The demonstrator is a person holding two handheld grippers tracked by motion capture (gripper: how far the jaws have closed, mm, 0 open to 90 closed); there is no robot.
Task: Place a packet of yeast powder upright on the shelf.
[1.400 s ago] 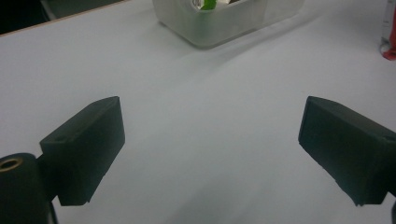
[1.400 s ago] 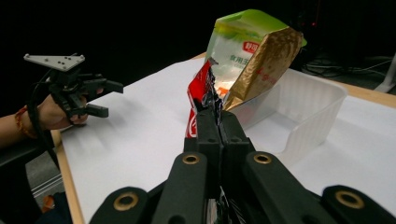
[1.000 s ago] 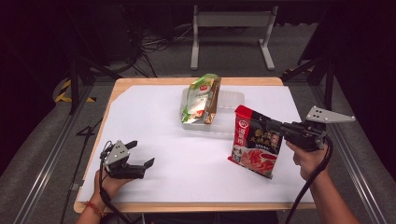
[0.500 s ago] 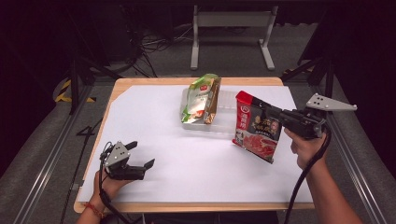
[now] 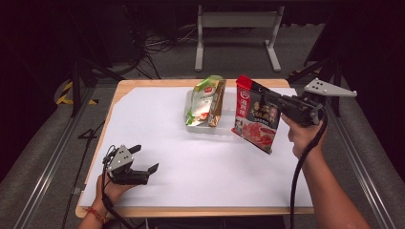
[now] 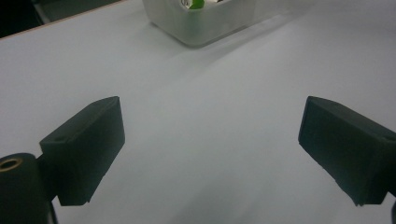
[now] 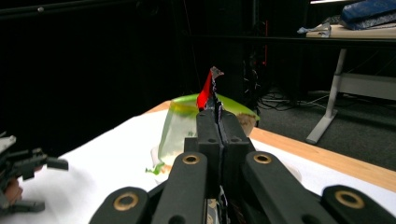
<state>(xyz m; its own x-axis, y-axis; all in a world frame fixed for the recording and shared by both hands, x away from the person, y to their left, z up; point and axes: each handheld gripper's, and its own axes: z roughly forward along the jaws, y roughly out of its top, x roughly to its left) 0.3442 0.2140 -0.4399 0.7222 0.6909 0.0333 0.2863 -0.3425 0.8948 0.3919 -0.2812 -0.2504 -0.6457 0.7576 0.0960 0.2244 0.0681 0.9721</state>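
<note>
A dark room surrounds a wooden table [image 5: 119, 90] whose top is almost wholly covered by a white sheet [image 5: 157, 138]; a grey metal stand [image 5: 236, 21] sits on the floor beyond it. Near the far middle of the sheet stands a clear plastic tub [image 5: 193, 125], and a green and gold pouch [image 5: 206, 99] leans upright in it.

The right gripper [image 5: 267, 99] is held in the air over the right part of the table, with its jaws pressed together on the upper edge of a red and black pouch [image 5: 254, 119]. That pouch hangs clear of the sheet, tilted, just to the right of the tub and close beside the green and gold pouch (whether the 2 pouches touch cannot be told). In the right gripper view the 2 black jaws meet on the pouch's thin edge, with its red corner sticking up past the tips and the green pouch just behind it.

The left gripper [image 5: 143, 159] rests low at the near left of the sheet, well apart from the tub. Its jaws stand spread with nothing between them, and in the left gripper view they frame bare white sheet with the tub farther off.
</note>
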